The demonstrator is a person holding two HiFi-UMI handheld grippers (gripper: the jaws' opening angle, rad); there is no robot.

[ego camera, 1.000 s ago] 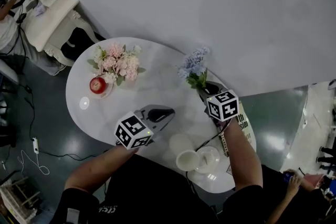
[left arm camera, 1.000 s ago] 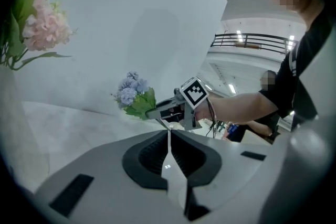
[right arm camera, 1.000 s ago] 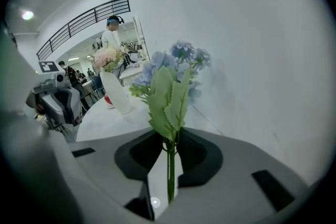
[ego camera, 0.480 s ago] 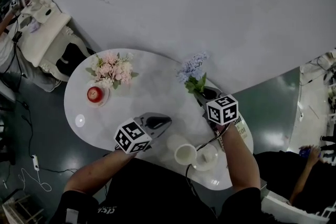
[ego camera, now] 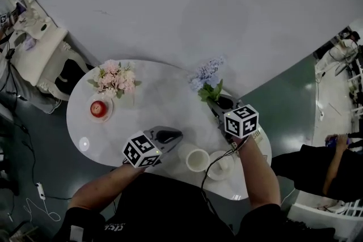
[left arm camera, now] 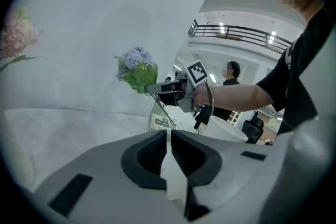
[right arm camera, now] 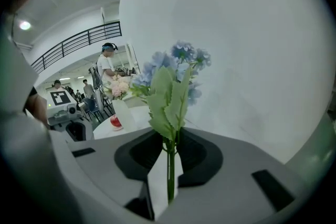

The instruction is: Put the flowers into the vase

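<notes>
1. A person at a white oval table [ego camera: 164, 96] works two hand-held grippers, one in each hand, as seen from above in the head view.
2. The right gripper [ego camera: 219, 106] has its jaws pinched on the thin green stem [right arm camera: 169, 176] of a blue flower [right arm camera: 173, 68]. The bloom and the saw-edged leaves stand upright above the jaws.
3. In the head view the blue flower [ego camera: 206, 73] is held near the table's far edge, close to the grey wall. It is well apart from the white vase [ego camera: 197, 159].
4. The white vase stands open-mouthed at the near side of the table, between the person's two forearms. A shallow white dish [ego camera: 222, 167] sits just beside it on the right.
5. The left gripper [ego camera: 174, 135] has its jaws closed together with nothing gripped. It is held low over the table, just left of the vase.
6. The left gripper view looks past its own closed jaws, across the table to the right gripper [left arm camera: 153, 88] and its blue flower [left arm camera: 135, 66].
7. At the table's far left end are a pink bouquet [ego camera: 113, 77] and a red apple [ego camera: 98, 108] on a small saucer, clear of both grippers.
8. A printed item [ego camera: 260, 136], its kind not readable, lies on the table beneath the right wrist.
</notes>
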